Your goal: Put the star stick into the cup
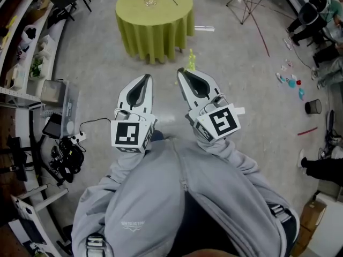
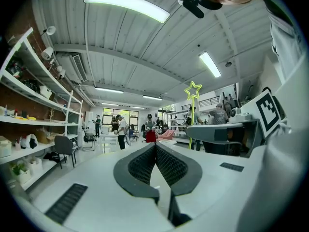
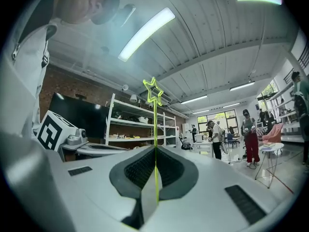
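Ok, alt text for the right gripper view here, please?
The right gripper is shut on a thin yellow-green star stick, its star tip upright against the ceiling. Behind are shelves and people standing in a workshop.

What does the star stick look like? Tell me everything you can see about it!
The star stick is a thin, bright yellow-green rod with an open star outline on top; it looks like plastic. It stands roughly upright, its lower part pinched between the closed jaws of the right gripper, with the star rising above them. Nothing else touches it. It is up in the air, well short of the round table.
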